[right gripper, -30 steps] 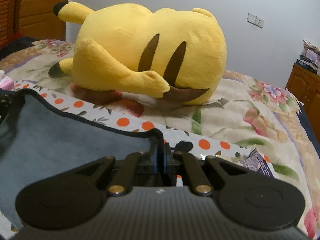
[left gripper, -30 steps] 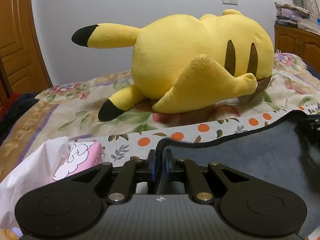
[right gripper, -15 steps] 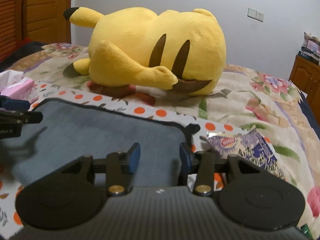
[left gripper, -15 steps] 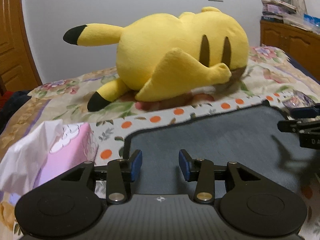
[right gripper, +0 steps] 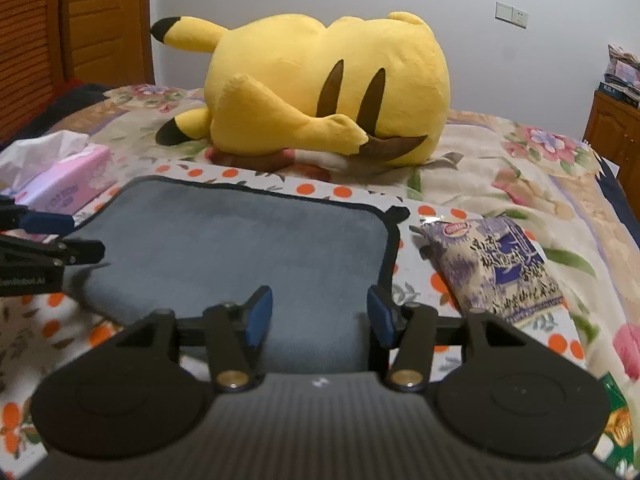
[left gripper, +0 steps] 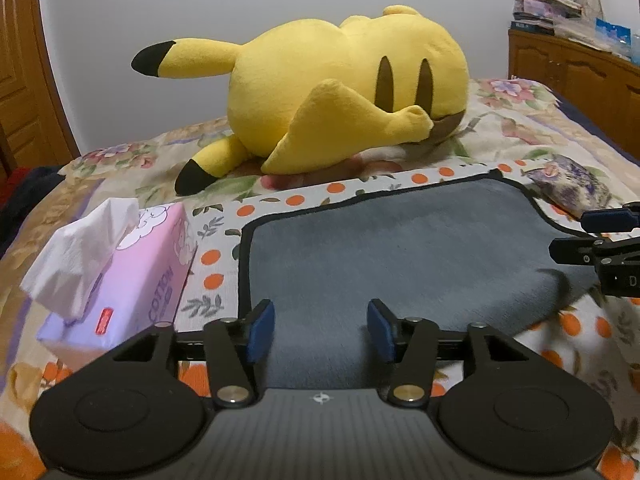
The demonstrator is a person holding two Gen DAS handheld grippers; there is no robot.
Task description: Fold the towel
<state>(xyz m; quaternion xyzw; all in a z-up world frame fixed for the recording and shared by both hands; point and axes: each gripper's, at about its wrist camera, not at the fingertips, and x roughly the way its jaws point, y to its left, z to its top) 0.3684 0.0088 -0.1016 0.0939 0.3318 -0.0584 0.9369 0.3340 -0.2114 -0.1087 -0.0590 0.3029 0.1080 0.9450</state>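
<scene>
A grey towel [left gripper: 400, 256] with a black hem lies folded on the orange-dotted cloth on the bed; it also shows in the right wrist view [right gripper: 240, 240]. My left gripper [left gripper: 320, 330] is open and empty, just above the towel's near left part. My right gripper [right gripper: 320, 318] is open and empty above the towel's near right part. The right gripper shows at the right edge of the left wrist view [left gripper: 600, 236], and the left gripper shows at the left edge of the right wrist view [right gripper: 48, 236].
A big yellow plush toy [left gripper: 344, 92] lies behind the towel. A pink tissue box [left gripper: 120, 276] stands to the left of the towel. A purple snack bag [right gripper: 496, 264] lies to its right. Wooden cabinets [left gripper: 580, 76] stand at the far right.
Both grippers were shut on the towel's far corners one second ago. They let go, opened wide and drew back toward me. The towel now lies flat.
</scene>
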